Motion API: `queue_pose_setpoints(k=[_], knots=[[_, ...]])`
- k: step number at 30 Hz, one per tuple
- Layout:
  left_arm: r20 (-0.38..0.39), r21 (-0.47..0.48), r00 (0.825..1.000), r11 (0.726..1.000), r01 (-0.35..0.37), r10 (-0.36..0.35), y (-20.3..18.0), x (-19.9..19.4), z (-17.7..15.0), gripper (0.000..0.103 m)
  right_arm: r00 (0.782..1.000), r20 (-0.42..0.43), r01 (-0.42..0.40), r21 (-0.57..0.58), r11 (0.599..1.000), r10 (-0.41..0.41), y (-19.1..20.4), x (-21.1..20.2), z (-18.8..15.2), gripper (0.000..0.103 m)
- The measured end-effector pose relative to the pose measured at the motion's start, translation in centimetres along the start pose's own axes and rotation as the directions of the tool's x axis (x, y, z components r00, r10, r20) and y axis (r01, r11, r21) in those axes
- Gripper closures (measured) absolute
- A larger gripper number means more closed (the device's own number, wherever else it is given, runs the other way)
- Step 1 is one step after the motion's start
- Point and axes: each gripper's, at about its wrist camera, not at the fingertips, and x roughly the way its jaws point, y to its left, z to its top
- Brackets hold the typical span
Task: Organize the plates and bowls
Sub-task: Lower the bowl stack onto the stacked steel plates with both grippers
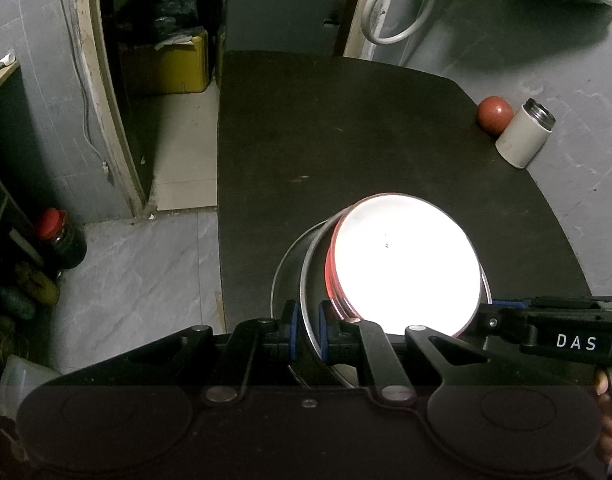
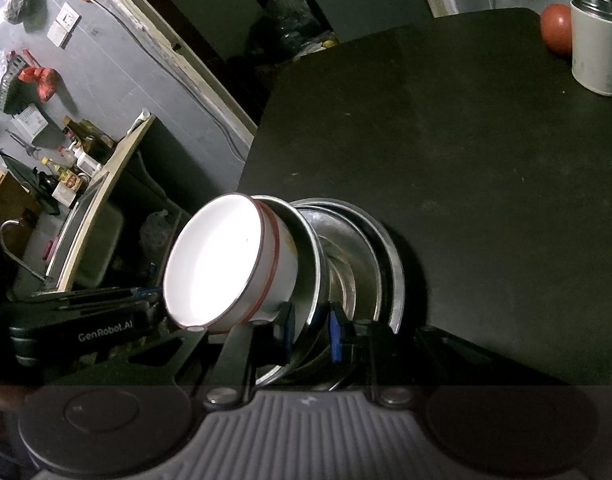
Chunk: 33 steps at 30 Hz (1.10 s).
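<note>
Left tool: blue pads pinched narrow on the rim of a steel bowl, near edge.
Right tool: also clamped on a steel rim, steel bowl between its pads (prob. the same bowl, can't be sure).
White bowl: red-rimmed enamel, nested in the gripped steel bowl, tilted w/ it; interior blown out by glare.
Stack: more steel bowls/plates under and behind, resting on the dark desk, near its left edge.
Bystanders: tomato and white flask at far corner, well apart.
Risk 1: white bowl sits loose, nothing grips it; more tilt and it slides out, maybe off the desk edge to the floor.
Risk 2: thin slick rim, small pads; grip may slip if the tools pull unevenly.
Risk 3: glare hides the white bowl's seating, so misjudging is easy.
</note>
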Motion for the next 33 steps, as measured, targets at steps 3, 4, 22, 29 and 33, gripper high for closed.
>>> queue_pose_setpoints(k=[3,4,22,29,33], knots=[[-0.004,0.001,1.0,1.0,-0.003,0.003,-0.04,0.2,0.01,0.093,1.0,-0.003,0.004,0.001,1.0,-0.004,0.1,0.08,-0.03,0.083],[-0.005,0.001,1.0,1.0,-0.004,0.004,-0.05,0.28,0.01,0.093,1.0,-0.004,0.005,0.001,1.0,-0.005,0.09,0.16,-0.04,0.083],[-0.012,0.002,1.0,1.0,-0.019,0.019,0.02,0.75,0.08,0.093,1.0,-0.007,0.012,-0.002,1.0,-0.012,0.18,0.89,-0.05,0.083],[-0.009,0.006,1.0,1.0,-0.026,0.026,-0.15,0.7,-0.03,0.093,1.0,-0.003,0.008,0.006,1.0,-0.008,0.09,0.89,-0.12,0.083],[-0.006,0.01,0.999,0.999,-0.032,0.032,-0.29,0.69,-0.06,0.092,1.0,-0.002,0.006,0.013,1.0,-0.006,-0.06,0.87,-0.16,0.082]])
